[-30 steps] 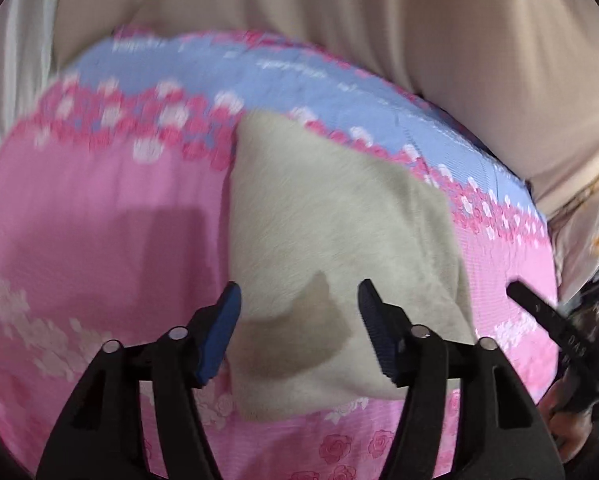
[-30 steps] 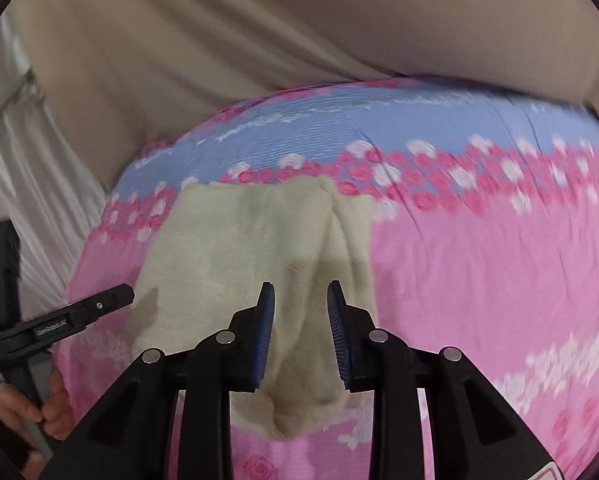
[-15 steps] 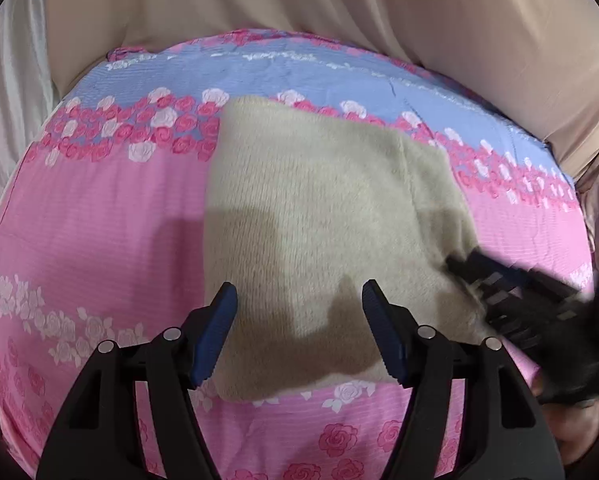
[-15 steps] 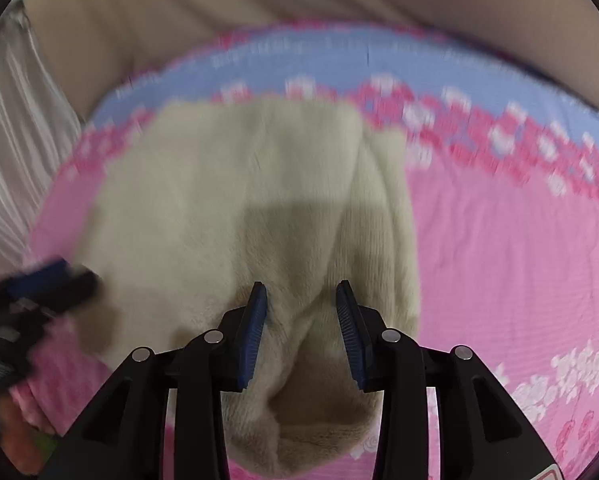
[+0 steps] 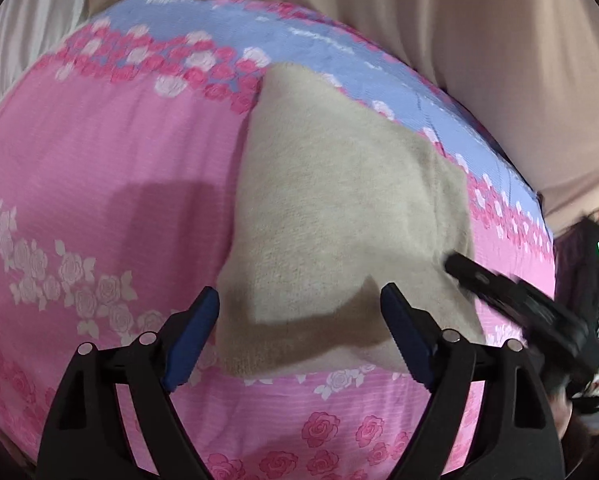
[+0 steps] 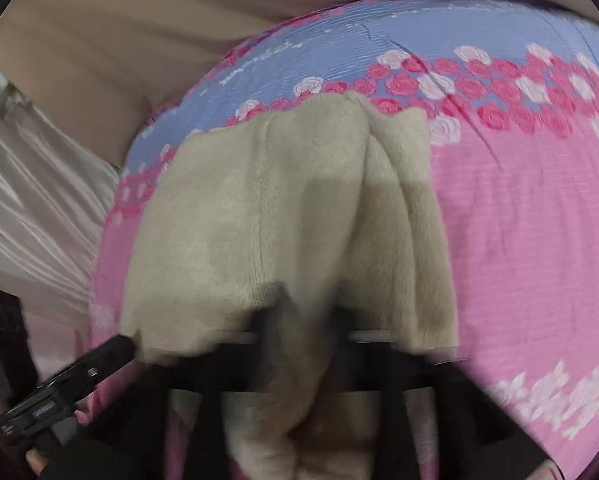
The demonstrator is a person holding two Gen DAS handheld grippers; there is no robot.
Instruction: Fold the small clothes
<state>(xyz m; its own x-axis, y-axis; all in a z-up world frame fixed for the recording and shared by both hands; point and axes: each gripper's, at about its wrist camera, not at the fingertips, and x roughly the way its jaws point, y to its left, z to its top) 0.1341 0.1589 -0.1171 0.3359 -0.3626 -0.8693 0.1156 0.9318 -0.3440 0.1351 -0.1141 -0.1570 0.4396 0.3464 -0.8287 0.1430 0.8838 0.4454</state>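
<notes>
A beige fleece garment [image 5: 331,200] lies flat on a pink floral bedspread [image 5: 119,160]. My left gripper [image 5: 299,292] hovers over the garment's near left edge. Its jaws are opening, wide apart, and the blue pads touch no cloth. In the right wrist view the same garment [image 6: 283,208] fills the middle, with a fold ridge running down its right part. My right gripper [image 6: 311,316] is blurred; its jaws are closing and pinch a bunch of the garment's near edge. The right gripper's finger [image 5: 499,288] shows at the garment's right side in the left wrist view.
The bedspread [image 6: 519,220] has a blue band with roses along its far edge. Beige draped cloth [image 5: 419,20] hangs behind the bed. White pleated fabric [image 6: 27,200] lies beyond its left side. The left gripper [image 6: 71,380] and a hand [image 6: 35,460] show at the lower left.
My right gripper's jaws have come together on the garment's near edge, with cloth now bunched between them. My left gripper's jaws have spread wider and dropped closer to the garment.
</notes>
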